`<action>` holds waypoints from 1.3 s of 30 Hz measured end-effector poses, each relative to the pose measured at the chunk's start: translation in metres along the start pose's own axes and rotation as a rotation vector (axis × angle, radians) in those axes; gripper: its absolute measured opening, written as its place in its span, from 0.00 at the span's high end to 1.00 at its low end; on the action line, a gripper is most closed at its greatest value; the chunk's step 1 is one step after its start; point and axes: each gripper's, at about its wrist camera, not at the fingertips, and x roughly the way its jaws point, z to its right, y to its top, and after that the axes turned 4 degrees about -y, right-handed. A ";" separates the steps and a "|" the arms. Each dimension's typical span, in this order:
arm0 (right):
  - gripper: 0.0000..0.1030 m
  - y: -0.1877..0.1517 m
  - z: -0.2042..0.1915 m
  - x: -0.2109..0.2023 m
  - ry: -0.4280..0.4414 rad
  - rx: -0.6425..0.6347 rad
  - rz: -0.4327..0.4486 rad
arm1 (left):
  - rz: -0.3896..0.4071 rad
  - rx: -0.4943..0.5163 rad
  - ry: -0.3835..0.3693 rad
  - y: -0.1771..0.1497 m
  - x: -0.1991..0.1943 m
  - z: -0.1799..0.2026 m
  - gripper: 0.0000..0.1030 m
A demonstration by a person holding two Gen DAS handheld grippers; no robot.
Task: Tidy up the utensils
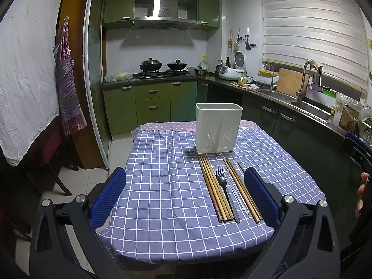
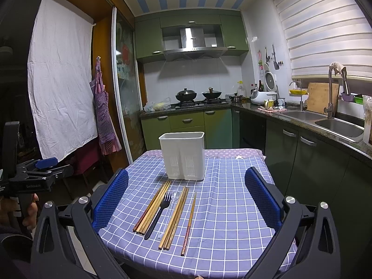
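Chopsticks lie in rows on the checked tablecloth (image 2: 232, 209) just before the white utensil holder (image 2: 182, 154), flanking one black fork (image 2: 160, 211) and one clear plastic spoon (image 2: 172, 205): four on the left (image 2: 152, 209), three in the middle (image 2: 175, 217), and a single one (image 2: 189, 223) set apart, which the left wrist view largely hides behind a finger. Only the right wrist view shows the left gripper (image 2: 44, 169) from outside, its white lettering too small to read. Both the left gripper (image 1: 184, 200) and right gripper (image 2: 186, 201) are spread wide, holding nothing.
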 end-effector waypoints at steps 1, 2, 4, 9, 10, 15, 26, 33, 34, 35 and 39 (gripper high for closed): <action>0.04 0.000 0.000 0.000 0.000 0.001 0.000 | -0.001 0.000 0.000 0.001 0.001 -0.002 0.06; 0.04 0.000 0.000 0.000 0.001 0.002 0.000 | -0.002 0.000 0.000 0.001 0.001 -0.002 0.06; 0.04 0.000 -0.001 0.002 0.000 0.000 -0.003 | -0.003 -0.001 0.001 -0.001 0.001 -0.002 0.06; 0.04 -0.002 -0.002 0.003 -0.002 -0.001 -0.005 | -0.005 -0.002 0.002 0.000 0.001 -0.003 0.06; 0.04 -0.002 -0.002 0.003 -0.001 -0.001 -0.005 | -0.006 -0.002 0.001 0.001 0.002 -0.004 0.06; 0.04 -0.002 -0.001 0.004 0.000 -0.001 -0.007 | -0.009 -0.001 0.000 0.000 0.002 -0.004 0.06; 0.04 -0.005 -0.002 0.007 0.000 0.000 -0.013 | -0.018 0.002 -0.001 0.002 0.005 -0.006 0.06; 0.04 -0.006 -0.003 0.009 -0.001 0.002 -0.016 | -0.020 0.002 0.001 0.002 0.006 -0.005 0.06; 0.04 -0.005 -0.003 0.009 -0.002 0.002 -0.017 | -0.021 0.002 0.000 0.001 0.006 -0.004 0.06; 0.04 -0.006 -0.004 0.009 -0.002 0.002 -0.018 | -0.022 0.002 0.000 0.001 0.007 -0.004 0.06; 0.04 -0.007 -0.003 0.010 -0.004 0.002 -0.024 | -0.030 0.003 -0.001 0.000 0.010 -0.004 0.06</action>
